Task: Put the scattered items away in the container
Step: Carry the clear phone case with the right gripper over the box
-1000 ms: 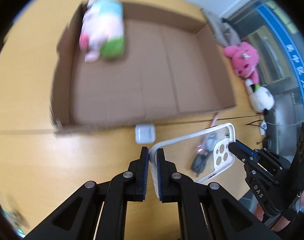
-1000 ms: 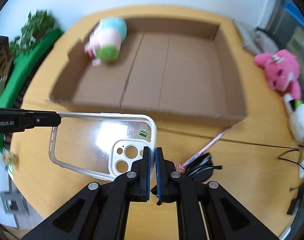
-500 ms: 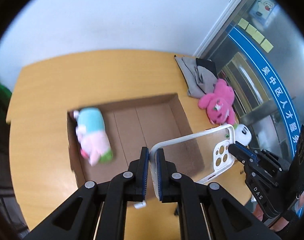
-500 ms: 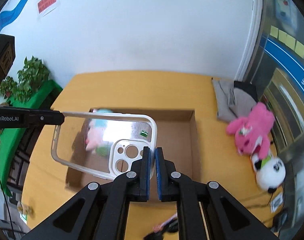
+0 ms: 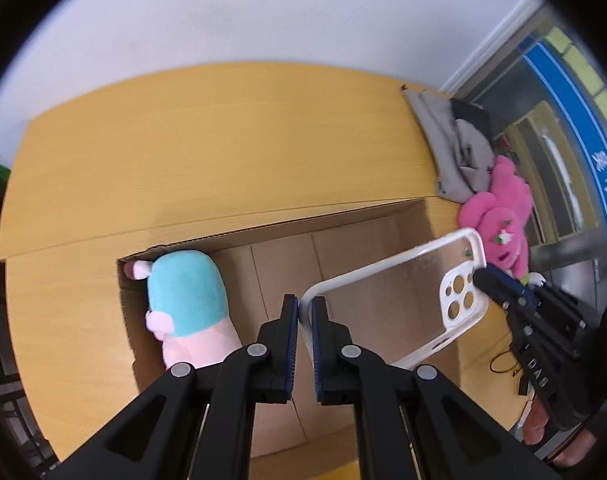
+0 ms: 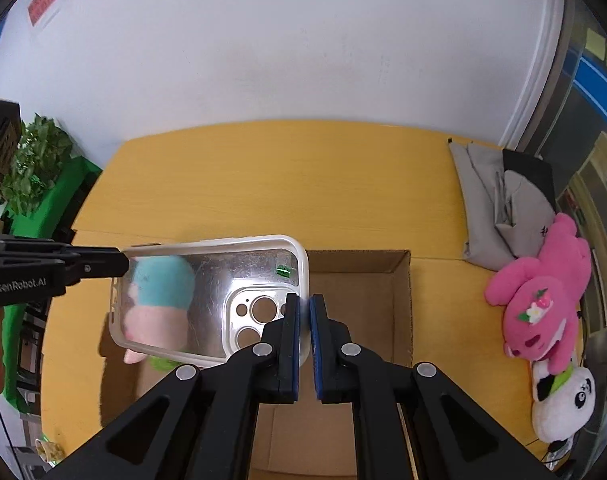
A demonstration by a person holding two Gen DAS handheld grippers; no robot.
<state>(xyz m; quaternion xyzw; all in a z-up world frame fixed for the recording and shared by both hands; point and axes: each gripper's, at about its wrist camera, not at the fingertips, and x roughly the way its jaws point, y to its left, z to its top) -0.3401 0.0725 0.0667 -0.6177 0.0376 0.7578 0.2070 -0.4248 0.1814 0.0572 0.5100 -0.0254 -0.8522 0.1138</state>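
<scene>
We are gripping a clear phone case (image 6: 207, 300) with both tools, left tool (image 5: 305, 312) and right tool (image 6: 304, 312) each clenched on a rim, above the cardboard box (image 6: 367, 288). The box is sitting on the yellow surface (image 6: 283, 184) beside a white wall (image 6: 263, 48), a plush toy (image 5: 187, 300) lying inside.

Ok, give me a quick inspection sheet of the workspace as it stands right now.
Surface: yellow wooden table, bare at the far side.
Job's things: clear phone case held above the cardboard box; blue-and-pink plush lies inside the box.
Clutter: pink plush, panda plush and grey cloth on the table outside the box.
Grippers: left gripper and right gripper each shut on a rim of the case.
Cables: black cable near the table edge.
Surroundings: white wall, green plant.
</scene>
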